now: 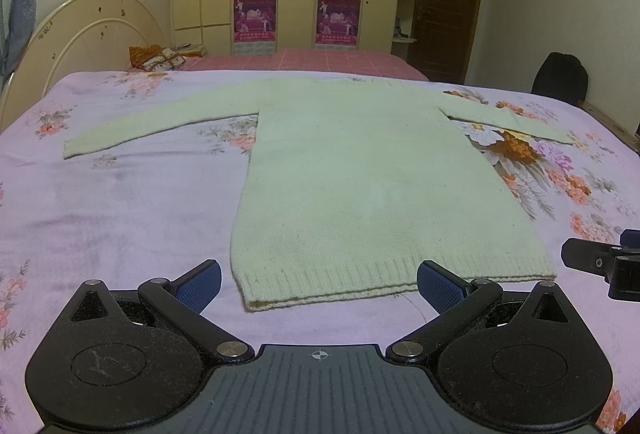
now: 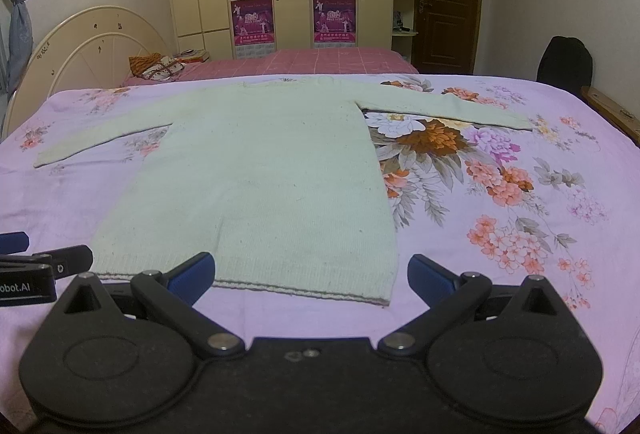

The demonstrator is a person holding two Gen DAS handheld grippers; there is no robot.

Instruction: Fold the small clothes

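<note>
We hold both tools wide apart in the fingers, with nothing gripped. The left tool (image 1: 319,284) hovers at the ribbed hem of the pale sweater (image 1: 360,178), its pads spanning the hem's left part. The right tool (image 2: 311,279) sits at the hem's right corner. The sweater lies flat on the floral bedsheet (image 2: 520,194), sleeves spread out.

left hand-held gripper (image 1: 319,284) agape, right hand-held gripper (image 2: 311,276) agape (both empty)
</note>
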